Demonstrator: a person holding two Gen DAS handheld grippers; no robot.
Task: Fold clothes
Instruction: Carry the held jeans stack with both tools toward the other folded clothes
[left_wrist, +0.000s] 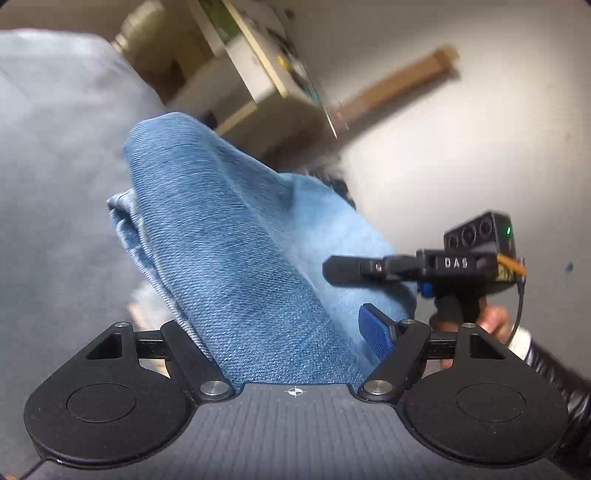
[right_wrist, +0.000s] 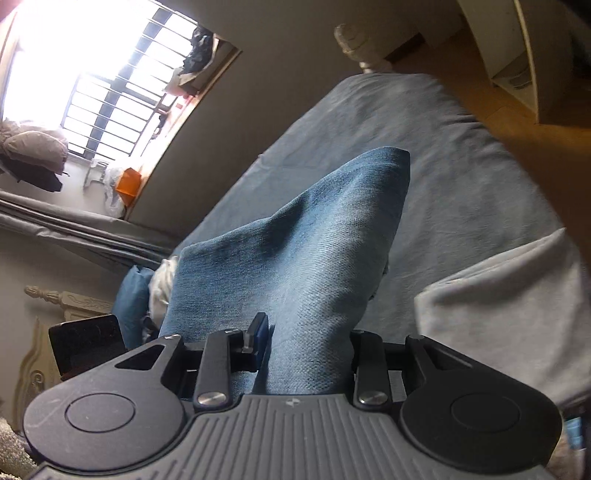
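Your left gripper (left_wrist: 295, 354) has its fingers closed on the blue denim garment (left_wrist: 236, 266); the cloth fills the gap between them and rises ahead in a thick fold, its rounded upper edge standing clear of the grey-blue bed (left_wrist: 55, 166) at left; a frayed hem shows along the left side of the fold. Your right gripper (left_wrist: 343, 269) meets the same garment from the right side, your hand (left_wrist: 491, 325) on its grip; in its own view the right gripper (right_wrist: 306, 354) also has its fingers shut on the denim (right_wrist: 295, 251), which peaks to a corner above the bed (right_wrist: 461, 177). A pale grey cloth (right_wrist: 509, 314) lies on the bed to the right, near the edge; bare sheet stretches beyond the denim; wooden floor (right_wrist: 517, 122) lies past the bed's far edge.
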